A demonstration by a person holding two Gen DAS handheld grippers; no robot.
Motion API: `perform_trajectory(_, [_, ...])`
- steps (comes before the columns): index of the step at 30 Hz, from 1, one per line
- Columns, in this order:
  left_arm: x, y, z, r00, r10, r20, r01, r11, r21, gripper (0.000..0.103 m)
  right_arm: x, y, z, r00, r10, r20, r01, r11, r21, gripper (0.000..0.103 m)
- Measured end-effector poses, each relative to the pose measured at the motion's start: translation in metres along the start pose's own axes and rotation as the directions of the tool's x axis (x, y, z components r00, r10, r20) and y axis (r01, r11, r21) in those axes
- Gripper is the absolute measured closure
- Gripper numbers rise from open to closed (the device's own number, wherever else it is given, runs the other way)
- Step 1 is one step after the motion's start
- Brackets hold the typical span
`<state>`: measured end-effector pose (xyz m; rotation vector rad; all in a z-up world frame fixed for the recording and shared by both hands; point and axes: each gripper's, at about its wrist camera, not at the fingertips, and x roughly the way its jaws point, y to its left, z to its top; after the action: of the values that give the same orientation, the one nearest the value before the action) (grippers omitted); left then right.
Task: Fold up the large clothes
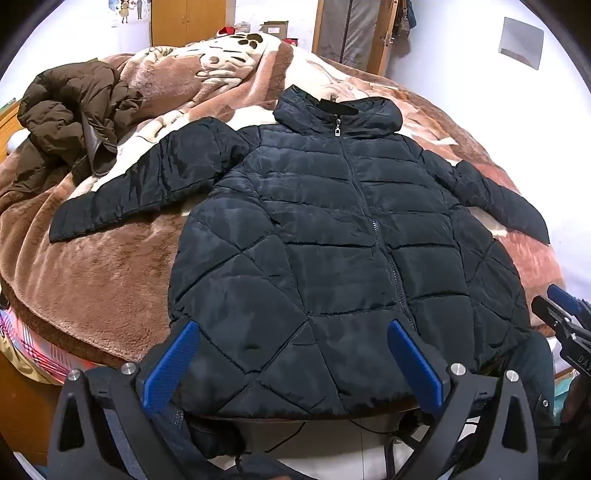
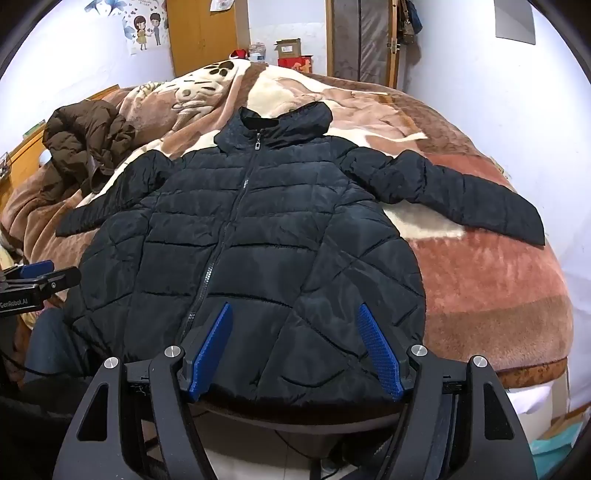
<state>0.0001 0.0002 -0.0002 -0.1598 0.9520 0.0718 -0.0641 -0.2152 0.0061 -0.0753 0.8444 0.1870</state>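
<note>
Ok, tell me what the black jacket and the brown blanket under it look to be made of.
Black jacket: seemingly a smooth synthetic shell such as nylon or polyester with padded filling, going by its faint sheen and puffy quilted panels; the zipper pull looks like metal.
Brown blanket: apparently thick plush fleece, matte and fuzzy, with visible pile. Exact fibres cannot be told.

Home bedroom: blanketed bed, wardrobe.
</note>
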Motion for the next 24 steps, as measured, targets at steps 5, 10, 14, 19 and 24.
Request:
perform_trajectory(5, [0.0009,0.0002,0.0001,1.0,0.0,-0.001,0.0,1.0,0.003,0.0,0.0012,-0.0002,-0.0002,1.0,0.002,-0.005,-0.002,1.0,0.005,0.033])
perform_trajectory(10, [0.0028,-0.0043,-0.0041,1.0,0.002,0.001,-0.002,1.0,0.003,0.0,0.0056,0.0035,-0.0037,1.0,-0.002,-0.012,0.002,1.0,0.005,0.033])
perform_trajectory(14, [0.0031,-0.0038,-0.0028,1.0,0.003,-0.004,-0.003,1.0,0.003,0.0,0.0061,0.0007,-0.0014,1.0,0.001,-0.025,-0.001,1.0,0.004,0.033])
perform_trajectory(19, [0.0026,-0.003,-0.0018,1.0,0.003,-0.005,-0.003,1.0,0.003,0.0,0.0055,0.0005,-0.002,1.0,0.001,-0.024,-0.001,1.0,0.003,0.033])
perform_trajectory(24, [0.0036,-0.0042,-0.002,1.0,0.003,-0.006,-0.003,1.0,0.004,0.0,0.0057,0.0002,-0.0019,1.0,0.0,-0.027,0.0,1.0,0.005,0.033])
